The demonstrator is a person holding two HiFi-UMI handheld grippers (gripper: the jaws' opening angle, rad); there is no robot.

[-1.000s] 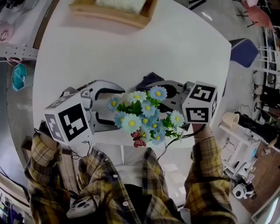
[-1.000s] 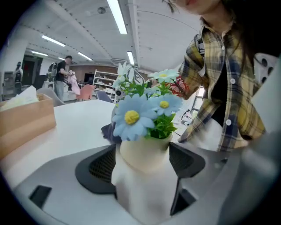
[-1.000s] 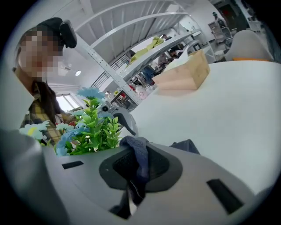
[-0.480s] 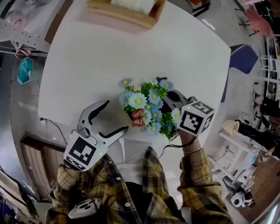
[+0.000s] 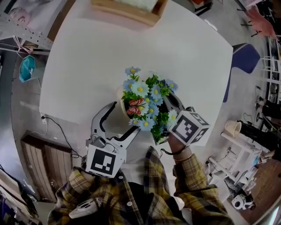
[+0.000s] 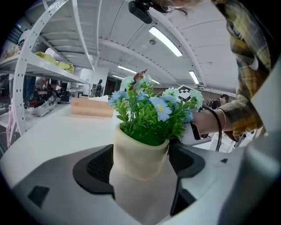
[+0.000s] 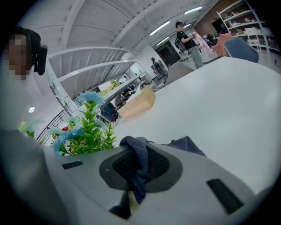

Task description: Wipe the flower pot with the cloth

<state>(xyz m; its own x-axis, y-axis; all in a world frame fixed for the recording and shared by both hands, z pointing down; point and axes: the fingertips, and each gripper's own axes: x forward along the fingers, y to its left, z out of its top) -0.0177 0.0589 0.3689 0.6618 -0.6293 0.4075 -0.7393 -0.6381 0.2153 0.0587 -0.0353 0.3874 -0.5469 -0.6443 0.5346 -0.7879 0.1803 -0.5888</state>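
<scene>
The flower pot [image 5: 120, 104] is cream, filled with green leaves and blue flowers [image 5: 145, 99], and stands near the front of the white table [image 5: 88, 57]. My left gripper [image 5: 126, 117] is open, and the pot [image 6: 140, 158] sits between its two pads and fills nearly the whole gap. At the pot's right side my right gripper [image 5: 170, 101] is shut on a dark blue cloth [image 7: 139, 158], which drapes over one pad. The flowers hide the cloth in the head view.
A wooden tray [image 5: 131, 13] holding something pale stands at the table's far edge. A blue chair [image 5: 245, 59] is off the right side. A cable [image 5: 55, 129] hangs by the table's front left edge. Shelving and clutter surround the table.
The left gripper let go of the pot, swung out to the lower left, then came back with its jaws round the pot. Pot and right gripper shifted farther onto the table.
</scene>
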